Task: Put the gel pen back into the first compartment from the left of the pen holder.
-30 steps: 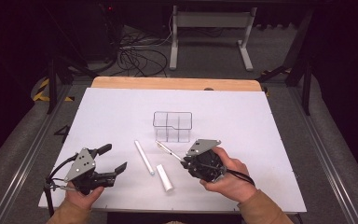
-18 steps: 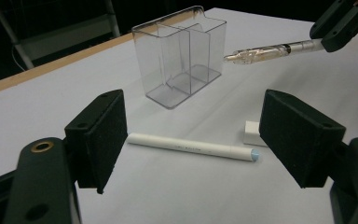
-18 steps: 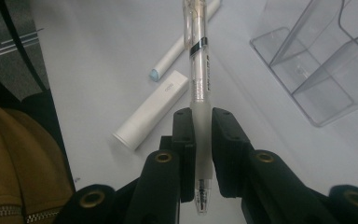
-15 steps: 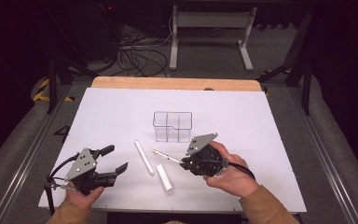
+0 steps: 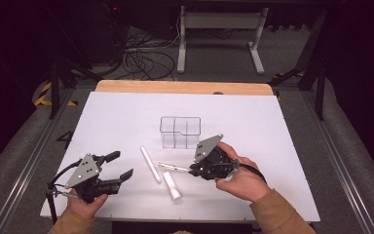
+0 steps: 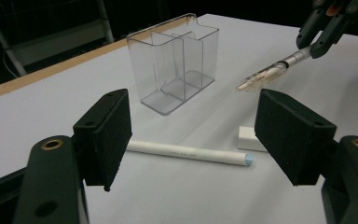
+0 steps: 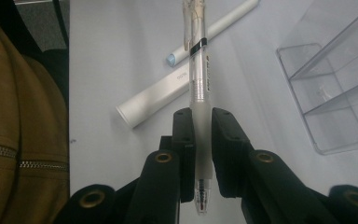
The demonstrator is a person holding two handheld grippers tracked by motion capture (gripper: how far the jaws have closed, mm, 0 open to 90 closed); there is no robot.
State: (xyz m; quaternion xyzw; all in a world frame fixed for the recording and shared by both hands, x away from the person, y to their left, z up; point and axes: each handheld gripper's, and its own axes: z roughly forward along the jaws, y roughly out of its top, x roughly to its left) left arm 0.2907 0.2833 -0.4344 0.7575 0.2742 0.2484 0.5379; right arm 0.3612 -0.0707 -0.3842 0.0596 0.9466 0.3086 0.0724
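The right tongs (image 7: pixel 203 128), clenched on the clear pen (image 7: pixel 199 79), now hold it lifted, while the empty left tongs (image 6: pixel 193 135) have just narrowed, ready for the organizer (image 5: pixel 180 131).

A lab or test room is suggested: a white counter (image 5: pixel 126 117) is set between metal rails (image 5: pixel 27 170), and loose cables (image 5: pixel 141 56) are seen on the dark floor.

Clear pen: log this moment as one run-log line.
right gripper: shut on clear pen, lifted | left gripper: open, jaws just closing, nothing between | organizer: empty | white pens: on table
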